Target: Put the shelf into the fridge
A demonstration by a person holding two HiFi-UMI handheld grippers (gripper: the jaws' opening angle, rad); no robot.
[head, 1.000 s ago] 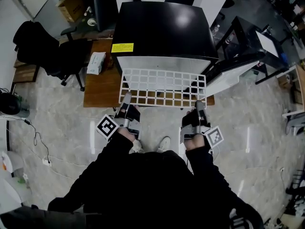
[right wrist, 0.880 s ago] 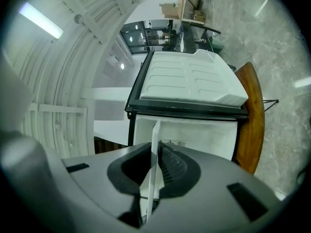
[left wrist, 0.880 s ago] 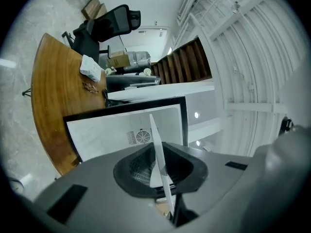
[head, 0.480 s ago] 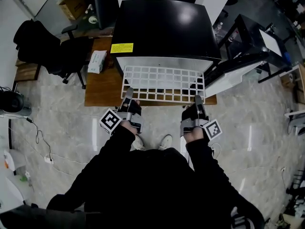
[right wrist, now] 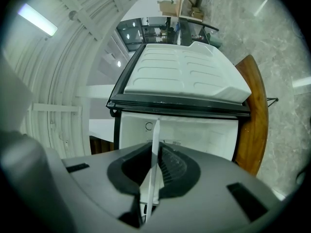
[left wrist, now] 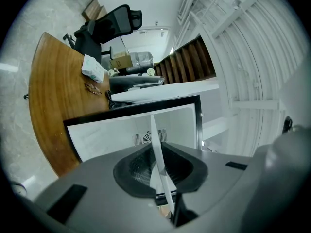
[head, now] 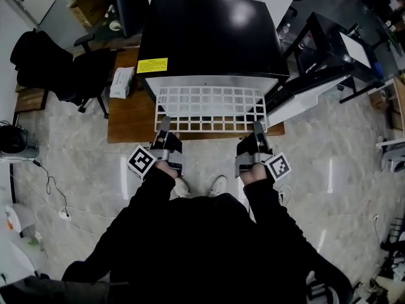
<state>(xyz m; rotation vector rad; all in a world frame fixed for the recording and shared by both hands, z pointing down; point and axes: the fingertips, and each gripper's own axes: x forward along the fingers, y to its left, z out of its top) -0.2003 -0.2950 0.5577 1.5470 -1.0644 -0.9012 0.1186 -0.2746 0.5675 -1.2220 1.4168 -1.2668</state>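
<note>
A black mini fridge (head: 212,37) stands on a wooden table (head: 126,122) with its door (head: 310,94) swung open to the right. The white wire shelf (head: 212,109) lies level, its far part inside the fridge opening and its near edge sticking out. My left gripper (head: 163,126) is shut on the near edge at the left corner. My right gripper (head: 257,128) is shut on it at the right corner. In the left gripper view the shelf (left wrist: 158,149) runs edge-on between the pads toward the white fridge interior (left wrist: 107,135). The right gripper view shows the same shelf (right wrist: 154,149) edge-on.
A tissue pack (head: 118,82) lies on the table left of the fridge. A black office chair (head: 50,62) stands further left. The open door's white inner liner (right wrist: 184,76) fills the space right of the opening. Cables trail over the marble floor (head: 50,189).
Both grippers have moved forward toward the fridge, and the shelf has slid deeper into the opening; less of it sticks out than a second ago.
</note>
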